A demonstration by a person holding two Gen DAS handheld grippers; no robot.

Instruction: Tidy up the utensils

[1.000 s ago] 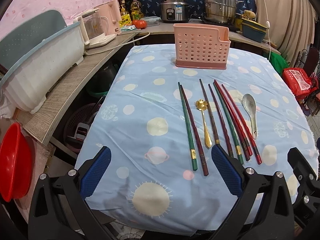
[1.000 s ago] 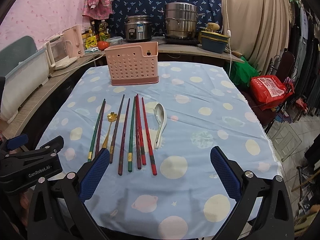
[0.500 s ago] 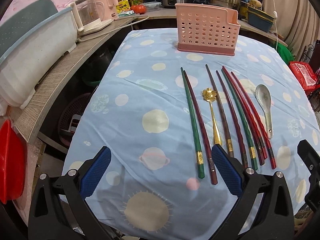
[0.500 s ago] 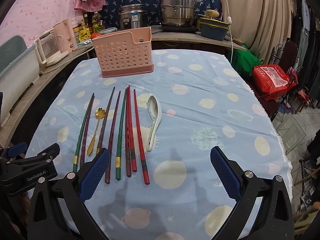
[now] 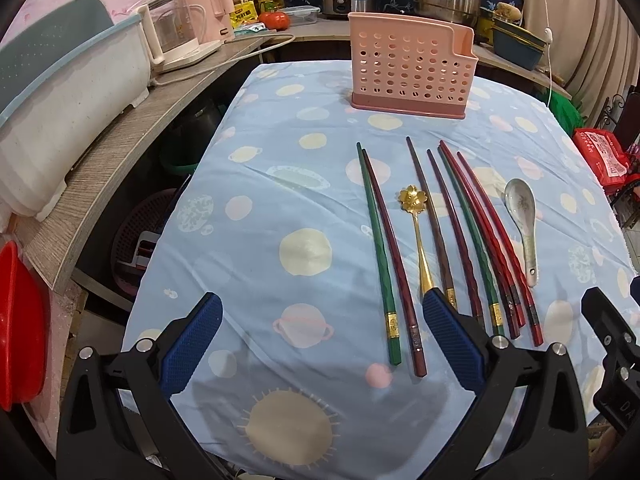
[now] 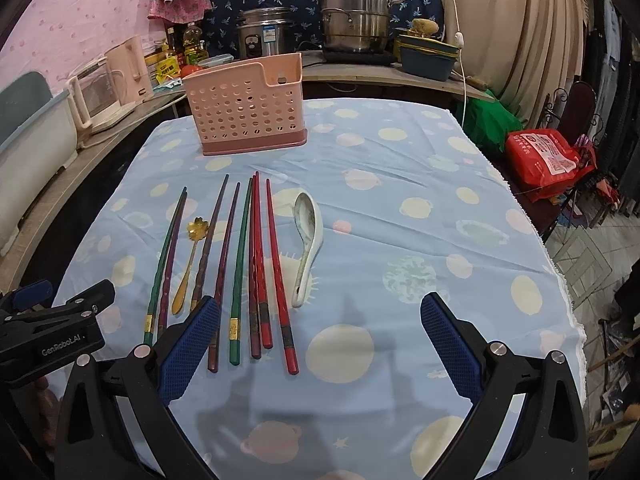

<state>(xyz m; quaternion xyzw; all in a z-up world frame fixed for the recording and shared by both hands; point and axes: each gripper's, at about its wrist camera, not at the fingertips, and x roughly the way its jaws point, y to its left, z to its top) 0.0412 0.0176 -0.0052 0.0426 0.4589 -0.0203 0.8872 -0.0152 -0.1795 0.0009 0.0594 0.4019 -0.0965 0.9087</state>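
Note:
Several green, maroon and red chopsticks (image 5: 400,248) (image 6: 256,264) lie side by side on the blue spotted tablecloth (image 5: 248,168). A gold flower spoon (image 5: 418,236) (image 6: 190,256) lies among them and a white ceramic spoon (image 5: 522,224) (image 6: 306,240) at their right. A pink perforated utensil holder (image 5: 410,68) (image 6: 246,108) stands empty at the far end. My left gripper (image 5: 320,336) is open and empty above the near ends of the left chopsticks. My right gripper (image 6: 320,336) is open and empty, near the red chopsticks' ends.
A counter (image 5: 120,152) with a kettle (image 5: 176,40) and white bin (image 5: 60,112) runs along the left. Rice cooker (image 6: 264,36) and steel pots (image 6: 356,20) stand behind. A red bag (image 6: 544,160) lies beyond the table's right edge.
Both grippers have moved forward and lower over the table toward the utensils. Both stay open and empty; nothing on the table has moved.

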